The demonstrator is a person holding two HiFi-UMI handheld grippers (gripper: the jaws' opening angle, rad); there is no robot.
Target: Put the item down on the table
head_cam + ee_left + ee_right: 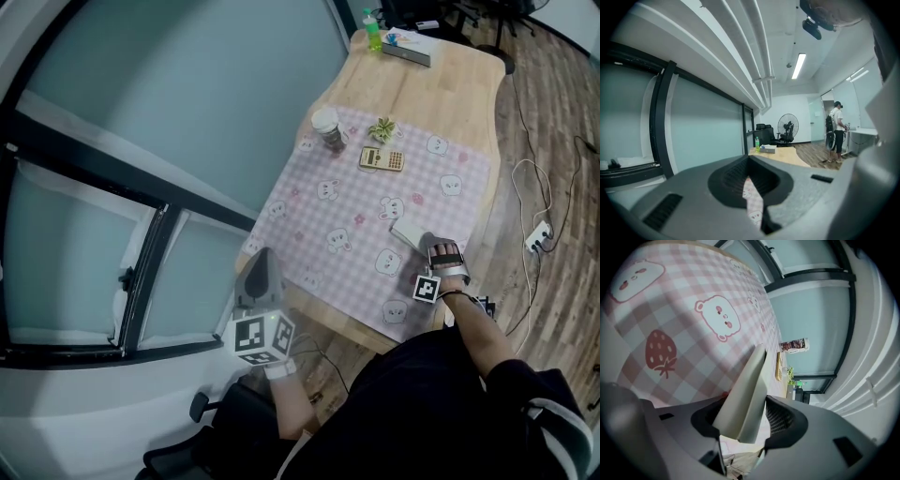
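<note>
A flat, pale, box-like item [408, 231] lies on the pink checked cloth [361, 202] near the table's front right edge. My right gripper [441, 249] is right behind it. In the right gripper view the item [746, 390] stands on edge between the jaws of the right gripper [746, 423]. It leans against the left one, and a gap shows before the meshed right pad [778, 417], so the gripper is open. My left gripper [260, 264] hangs at the table's left edge, its jaws drawn to a narrow slit with nothing in them [752, 190].
Farther back on the cloth are a cup [328, 129], a small plant [382, 128] and a calculator [382, 158]. A green bottle [373, 30] and a tissue box [406, 45] stand at the wooden table's far end. A power strip [538, 236] lies on the floor. A person [837, 131] stands far off.
</note>
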